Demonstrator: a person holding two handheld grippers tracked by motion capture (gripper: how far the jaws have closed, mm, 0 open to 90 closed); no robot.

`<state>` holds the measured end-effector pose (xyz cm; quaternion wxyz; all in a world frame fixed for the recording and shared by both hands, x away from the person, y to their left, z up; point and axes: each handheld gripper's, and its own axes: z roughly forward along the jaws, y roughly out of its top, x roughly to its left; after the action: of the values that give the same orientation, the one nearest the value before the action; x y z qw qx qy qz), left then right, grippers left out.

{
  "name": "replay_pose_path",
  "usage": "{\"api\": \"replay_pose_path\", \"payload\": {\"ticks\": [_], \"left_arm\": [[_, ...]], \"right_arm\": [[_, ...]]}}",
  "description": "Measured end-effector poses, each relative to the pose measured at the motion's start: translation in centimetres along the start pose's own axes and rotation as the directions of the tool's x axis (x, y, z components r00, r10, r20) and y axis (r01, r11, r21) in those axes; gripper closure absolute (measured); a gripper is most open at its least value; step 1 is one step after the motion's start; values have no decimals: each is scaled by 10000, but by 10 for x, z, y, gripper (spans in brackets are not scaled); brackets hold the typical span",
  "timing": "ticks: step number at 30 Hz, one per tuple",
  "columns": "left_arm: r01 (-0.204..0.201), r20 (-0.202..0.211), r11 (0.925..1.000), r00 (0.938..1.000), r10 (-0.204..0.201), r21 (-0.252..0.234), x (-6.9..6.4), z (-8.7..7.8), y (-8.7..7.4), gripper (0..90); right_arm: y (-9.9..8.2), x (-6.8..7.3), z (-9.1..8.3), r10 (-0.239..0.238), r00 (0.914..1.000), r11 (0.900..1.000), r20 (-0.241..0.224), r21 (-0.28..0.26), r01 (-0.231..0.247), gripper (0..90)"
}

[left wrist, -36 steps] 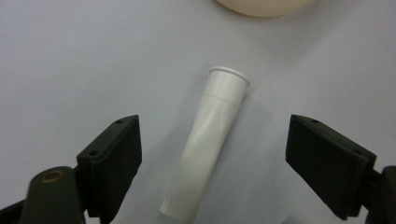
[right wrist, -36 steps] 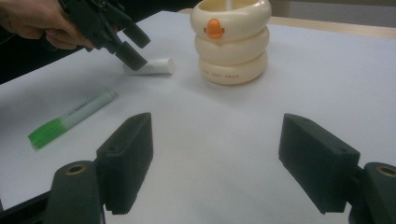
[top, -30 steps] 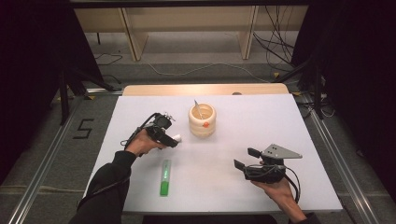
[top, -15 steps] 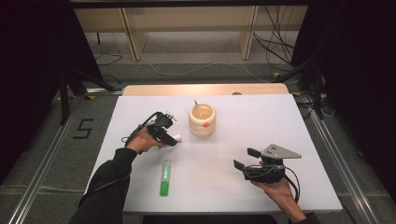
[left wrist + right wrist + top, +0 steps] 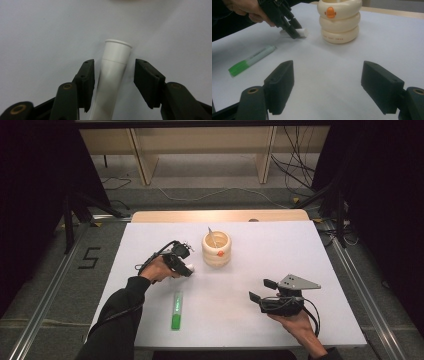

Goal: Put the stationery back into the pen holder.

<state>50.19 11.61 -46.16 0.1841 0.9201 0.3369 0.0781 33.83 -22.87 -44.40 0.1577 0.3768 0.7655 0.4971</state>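
One white tube [image 5: 112, 75], one green marker [image 5: 176, 310] and one cream holder [image 5: 216, 249] sit on the worktop [image 5: 300, 250]. The left gripper's [image 5: 113, 75] fingers have just been closing around the tube, with a gap still visible on one side. The right gripper's [image 5: 329, 85] fingers gape empty.

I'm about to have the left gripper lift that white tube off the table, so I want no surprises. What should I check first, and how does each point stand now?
1. White tube lies between the left gripper's jaws: ok.
2. Pads pressing the tube: not ok; the jaws have just been closing, but a gap shows on the right side.
3. Tube centred between the jaws: not ok, it sits nearer the left one.
4. Cream holder apart from the tube: ok.
5. Green marker out of the way: ok, nearer the person.
6. Right gripper open, holding nothing: ok.
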Motion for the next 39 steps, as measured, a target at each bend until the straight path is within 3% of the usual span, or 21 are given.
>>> {"api": "replay_pose_path", "payload": {"ticks": [17,24,30,39], "left_arm": [[-301,-91,9990,9995,304,338,-1,3,4,661],[-147,68,9994,9999,145,308,2,-1,2,670],[387,-39,9985,9992,-389,-396,6,-11,-2,671],[1152,-278,9784,9922,-1217,-1719,14,-27,-5,671]], "right_arm": [[0,1,1,-40,10000,10000,-65,45,40,276],[1,1,1,-75,10000,10000,-42,47,75,276],[0,0,0,-59,10000,10000,-15,48,59,276],[0,1,1,-100,9999,9999,-4,65,100,276]]}}
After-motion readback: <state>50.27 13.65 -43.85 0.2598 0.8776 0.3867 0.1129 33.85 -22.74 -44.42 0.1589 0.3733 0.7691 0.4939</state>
